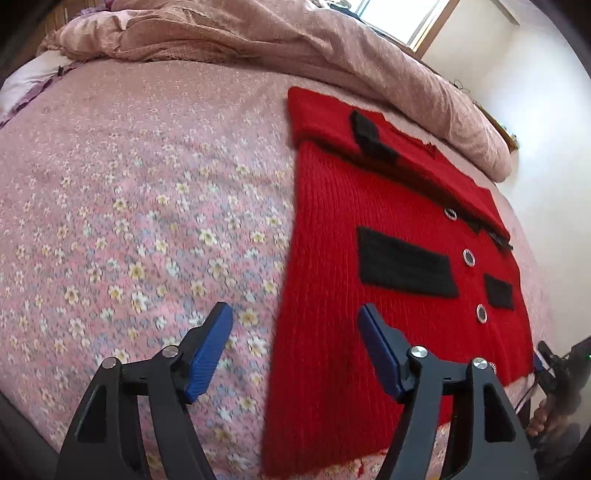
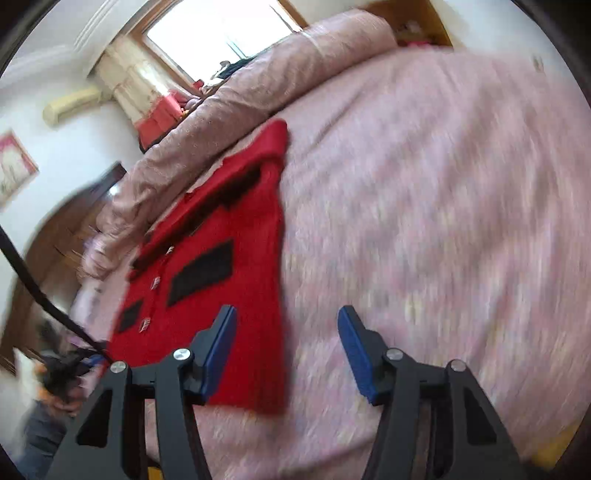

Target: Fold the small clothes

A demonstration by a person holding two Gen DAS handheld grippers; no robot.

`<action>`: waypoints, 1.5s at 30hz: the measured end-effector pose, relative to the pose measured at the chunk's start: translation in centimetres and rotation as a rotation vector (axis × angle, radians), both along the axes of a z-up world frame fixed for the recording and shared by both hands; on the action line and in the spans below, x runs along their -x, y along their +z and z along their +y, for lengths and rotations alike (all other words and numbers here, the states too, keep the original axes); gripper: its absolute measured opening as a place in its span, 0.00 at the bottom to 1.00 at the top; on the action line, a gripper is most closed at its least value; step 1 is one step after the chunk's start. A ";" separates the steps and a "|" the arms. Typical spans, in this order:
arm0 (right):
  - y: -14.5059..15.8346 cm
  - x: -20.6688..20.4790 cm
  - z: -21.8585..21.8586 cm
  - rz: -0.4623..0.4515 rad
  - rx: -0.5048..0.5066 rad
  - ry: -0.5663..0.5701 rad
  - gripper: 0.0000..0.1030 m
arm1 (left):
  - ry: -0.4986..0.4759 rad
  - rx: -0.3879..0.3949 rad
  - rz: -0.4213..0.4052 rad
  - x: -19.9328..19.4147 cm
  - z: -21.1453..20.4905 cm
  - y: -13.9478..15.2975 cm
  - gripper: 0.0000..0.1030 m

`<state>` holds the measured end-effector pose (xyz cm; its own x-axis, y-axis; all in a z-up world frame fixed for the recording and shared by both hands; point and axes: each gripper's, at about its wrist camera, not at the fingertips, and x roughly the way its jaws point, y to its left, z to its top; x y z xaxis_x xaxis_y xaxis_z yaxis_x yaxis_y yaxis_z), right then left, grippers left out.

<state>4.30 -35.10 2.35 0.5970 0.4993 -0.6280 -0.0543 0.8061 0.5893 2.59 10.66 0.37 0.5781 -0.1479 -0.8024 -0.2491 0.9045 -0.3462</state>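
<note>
A small red knitted cardigan (image 1: 332, 266) with black pocket patches and round buttons lies flat on the pink floral bedsheet (image 1: 129, 206). One sleeve is folded across its top. My left gripper (image 1: 295, 325) is open and empty, hovering over the cardigan's left edge near the hem. In the right wrist view the cardigan (image 2: 236, 295) lies left of centre, blurred by motion. My right gripper (image 2: 288, 332) is open and empty, above the cardigan's right edge near the hem. The other gripper shows at the lower right of the left wrist view (image 1: 554, 365).
A rolled pink quilt (image 1: 295, 48) lies along the far side of the bed, just beyond the cardigan. A window (image 2: 221, 33) and white walls stand behind it. A dark cable (image 2: 37, 288) hangs at the left of the right wrist view. A wooden door (image 2: 74, 229) is at left.
</note>
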 end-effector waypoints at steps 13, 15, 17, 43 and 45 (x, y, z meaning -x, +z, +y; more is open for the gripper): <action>-0.8 0.5 3.9 0.026 -0.136 0.170 0.66 | -0.078 0.144 0.004 3.8 -1.9 0.0 0.79; -0.9 0.6 4.1 0.024 -0.132 0.169 0.66 | -0.070 0.184 0.001 4.3 -1.7 0.0 0.79; -1.0 0.6 4.0 0.026 -0.144 0.164 0.66 | -0.059 0.223 -0.004 4.8 -1.4 0.0 0.79; -1.1 -0.3 4.3 0.032 -0.142 0.152 0.66 | -0.022 0.416 -0.130 5.1 0.2 -0.7 0.76; -1.1 -0.3 4.3 0.033 -0.143 0.150 0.66 | 0.016 0.424 -0.104 5.3 0.8 -1.0 0.56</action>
